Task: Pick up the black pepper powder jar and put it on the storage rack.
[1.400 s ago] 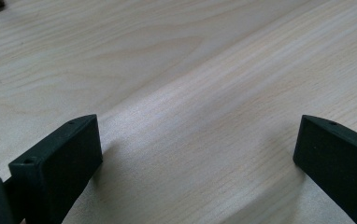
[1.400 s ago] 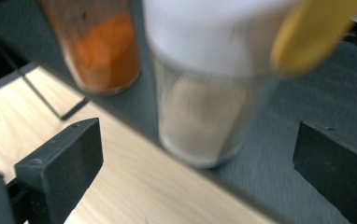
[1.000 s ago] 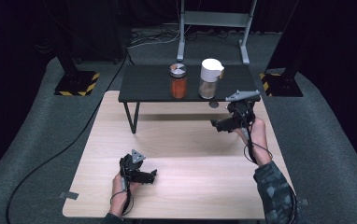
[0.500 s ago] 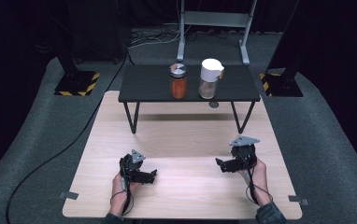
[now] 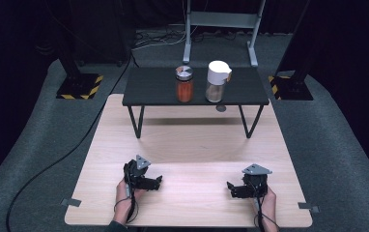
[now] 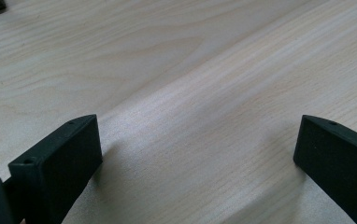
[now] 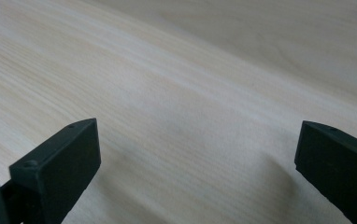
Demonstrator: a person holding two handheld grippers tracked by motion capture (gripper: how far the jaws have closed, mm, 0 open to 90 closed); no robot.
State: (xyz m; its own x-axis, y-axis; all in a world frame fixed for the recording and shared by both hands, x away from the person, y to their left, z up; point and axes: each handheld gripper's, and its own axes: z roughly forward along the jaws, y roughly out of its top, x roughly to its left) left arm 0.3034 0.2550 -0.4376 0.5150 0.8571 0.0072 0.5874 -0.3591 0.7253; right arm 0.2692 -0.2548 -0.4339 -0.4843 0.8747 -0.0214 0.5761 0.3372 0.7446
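Note:
My left gripper (image 5: pixel 154 182) rests low on the light wooden table (image 5: pixel 192 145) near its front left, jaws wide apart and pointing right. My right gripper (image 5: pixel 233 188) sits near the front right, jaws wide apart and pointing left. In the left gripper view the left gripper (image 6: pixel 197 140) has only bare wood between its jaws, and so does the right gripper (image 7: pixel 197 144) in the right gripper view. On a low black stand (image 5: pixel 149 89) at the back stand a jar of orange contents with a metal lid (image 5: pixel 184 85) and a clear jar with a white lid (image 5: pixel 217 81).
The black stand's thin legs (image 5: pixel 136 123) rest on the far half of the wooden table. A small dark round spot (image 5: pixel 221 108) lies just in front of the stand. Grey carpet, cables and dark equipment bases surround the table.
My right gripper has come back from near the black stand's right end down to the table's front right. The left gripper has stayed put.

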